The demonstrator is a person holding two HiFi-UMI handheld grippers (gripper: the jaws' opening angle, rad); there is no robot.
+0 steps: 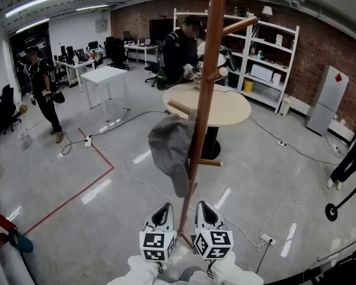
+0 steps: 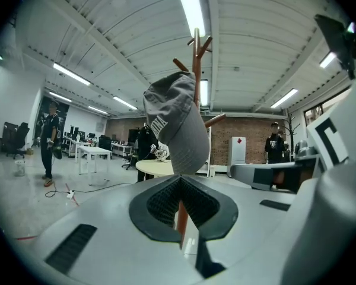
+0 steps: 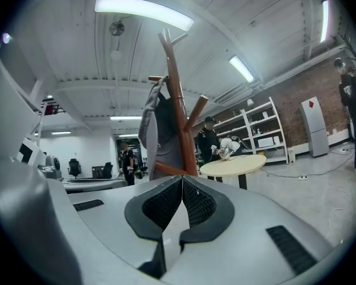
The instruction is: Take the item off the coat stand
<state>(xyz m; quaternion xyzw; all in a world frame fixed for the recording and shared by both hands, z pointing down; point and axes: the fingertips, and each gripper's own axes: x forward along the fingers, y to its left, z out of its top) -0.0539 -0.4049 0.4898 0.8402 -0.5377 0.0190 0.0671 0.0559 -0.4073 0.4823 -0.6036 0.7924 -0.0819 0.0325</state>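
The grey baseball cap hangs from a lower peg on the left of the wooden coat stand. Its long axis is near vertical, brim pointing down. The left tongs and right tongs are both closed on nothing, flanking the stand low down.

Bright overhead strip lights, glare on floor, fisheye edges, background seemingly soft
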